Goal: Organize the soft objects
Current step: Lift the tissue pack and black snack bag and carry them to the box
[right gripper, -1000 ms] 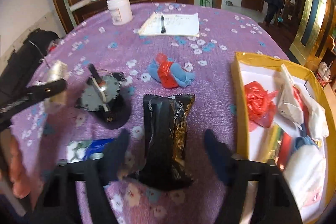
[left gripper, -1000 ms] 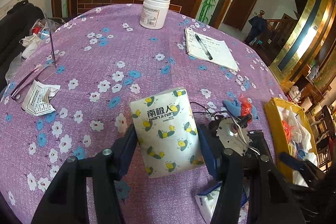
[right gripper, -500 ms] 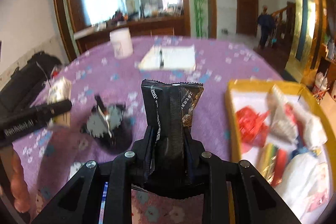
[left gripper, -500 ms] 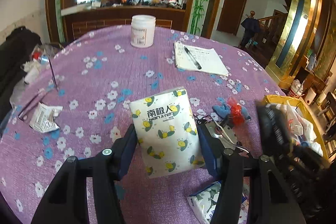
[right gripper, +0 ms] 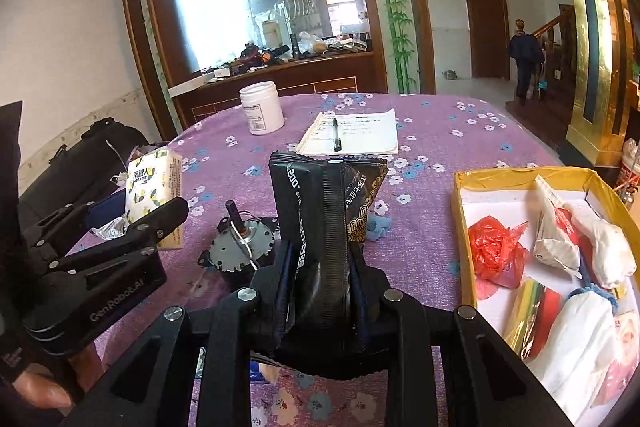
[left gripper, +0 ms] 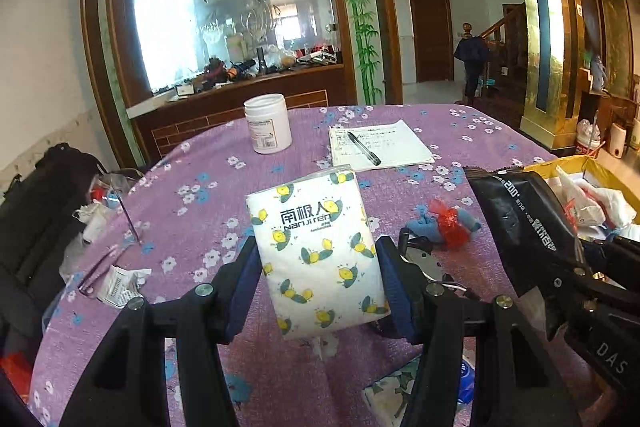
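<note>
Left wrist view puts my left gripper (left gripper: 320, 267) with its blue-padded fingers (left gripper: 246, 291) pinching a tissue pack (left gripper: 318, 251) printed with lemons, one pad on each long side, the pack raised above the purple floral worktop (left gripper: 224, 195). On the right wrist view my right gripper (right gripper: 320, 267) has just closed its fingers (right gripper: 285, 283) on a black snack pouch (right gripper: 324, 219), and they squeeze its lower half while the crimped top stands upright above them. Just behind the pouch a small geared motor (right gripper: 240, 243) sits on the worktop, with a blue-and-red soft toy (left gripper: 442, 223) beyond it. To the right lies a yellow-rimmed tray (right gripper: 520, 175) holding red and white bags. Farther back stand a white jar (right gripper: 262, 109) and a notepad (right gripper: 360, 135) with a pen (right gripper: 336, 135).
</note>
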Motion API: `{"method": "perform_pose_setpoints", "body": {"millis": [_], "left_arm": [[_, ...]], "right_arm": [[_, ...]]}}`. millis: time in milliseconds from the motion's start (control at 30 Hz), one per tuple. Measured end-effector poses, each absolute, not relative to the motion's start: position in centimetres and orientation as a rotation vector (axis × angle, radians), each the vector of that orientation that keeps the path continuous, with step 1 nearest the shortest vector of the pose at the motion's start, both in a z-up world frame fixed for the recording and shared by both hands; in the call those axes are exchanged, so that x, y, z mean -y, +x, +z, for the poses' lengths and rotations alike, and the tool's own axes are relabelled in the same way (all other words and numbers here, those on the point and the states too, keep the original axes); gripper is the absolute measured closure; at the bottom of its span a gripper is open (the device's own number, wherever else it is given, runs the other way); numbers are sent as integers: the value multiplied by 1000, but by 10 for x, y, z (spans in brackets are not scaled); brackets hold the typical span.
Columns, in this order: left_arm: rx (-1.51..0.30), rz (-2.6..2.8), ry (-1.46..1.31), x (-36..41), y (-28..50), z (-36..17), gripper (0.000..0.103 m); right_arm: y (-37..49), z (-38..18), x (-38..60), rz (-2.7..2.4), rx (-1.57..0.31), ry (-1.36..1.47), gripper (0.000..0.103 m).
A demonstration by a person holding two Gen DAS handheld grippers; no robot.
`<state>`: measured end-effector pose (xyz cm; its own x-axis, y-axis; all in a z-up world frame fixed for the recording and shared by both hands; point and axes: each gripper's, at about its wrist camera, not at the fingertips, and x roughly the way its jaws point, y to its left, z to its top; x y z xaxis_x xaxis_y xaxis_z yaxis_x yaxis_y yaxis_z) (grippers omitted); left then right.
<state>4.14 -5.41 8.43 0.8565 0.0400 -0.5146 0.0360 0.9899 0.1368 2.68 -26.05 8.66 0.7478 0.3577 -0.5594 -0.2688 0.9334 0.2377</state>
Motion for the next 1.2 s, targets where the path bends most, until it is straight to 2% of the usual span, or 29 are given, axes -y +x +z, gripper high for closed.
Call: {"method": "perform_pose_setpoints", "body": {"millis": [833,1200], "left_arm": [[-498,16,175,59,35,88,46],[-435,-136,141,70,12,99,46]], "right_arm": [[29,88,270,325,-621,164,75],[34,96,295,251,-594,223,75]]}}
